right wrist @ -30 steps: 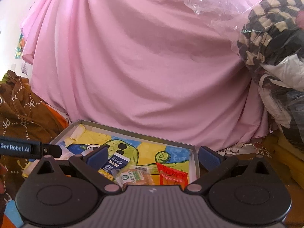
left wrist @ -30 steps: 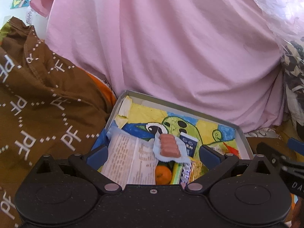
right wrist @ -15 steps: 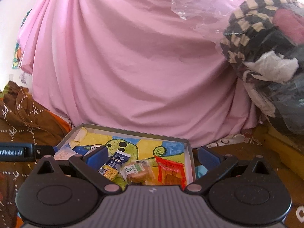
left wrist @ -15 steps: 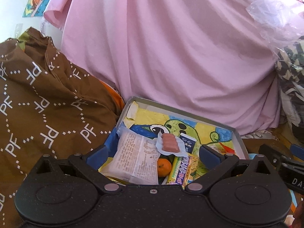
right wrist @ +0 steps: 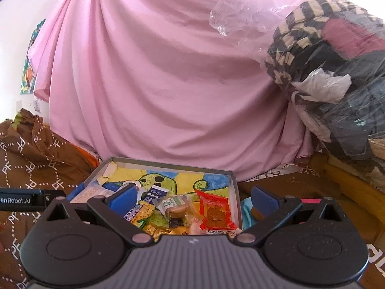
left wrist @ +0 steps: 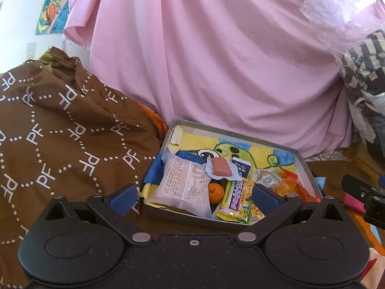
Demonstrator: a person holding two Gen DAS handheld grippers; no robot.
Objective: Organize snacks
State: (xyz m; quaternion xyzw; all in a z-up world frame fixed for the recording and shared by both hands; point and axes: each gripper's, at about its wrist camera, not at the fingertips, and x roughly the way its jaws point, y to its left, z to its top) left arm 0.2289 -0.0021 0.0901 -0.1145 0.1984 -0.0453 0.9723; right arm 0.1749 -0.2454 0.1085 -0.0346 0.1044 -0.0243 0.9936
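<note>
A shallow grey box [left wrist: 304, 166] [right wrist: 234, 180] lined with a cartoon drawing holds the snacks. In the left wrist view it contains a white printed packet [left wrist: 181, 183], a pink bar on a white wrapper [left wrist: 221, 167], a small orange [left wrist: 215, 190], a yellow-purple bar [left wrist: 234, 196] and a blue carton [left wrist: 241, 168]. The right wrist view shows a red packet [right wrist: 215, 210], a clear-wrapped biscuit [right wrist: 176, 206] and the blue carton [right wrist: 155, 193]. My left gripper [left wrist: 193, 196] stands open before the box's near rim, holding nothing. My right gripper [right wrist: 193, 198] is open too, over the box's near right part.
A pink sheet [left wrist: 228, 60] hangs behind the box. Brown patterned cloth [left wrist: 60, 132] is heaped at the left. A bag of dark and checked clothes [right wrist: 336, 72] is piled at the right. A pink item [left wrist: 352, 201] lies right of the box.
Both grippers have drawn back and up from the box, so more of its near rim and contents shows. Both stay open and nothing was picked up.
</note>
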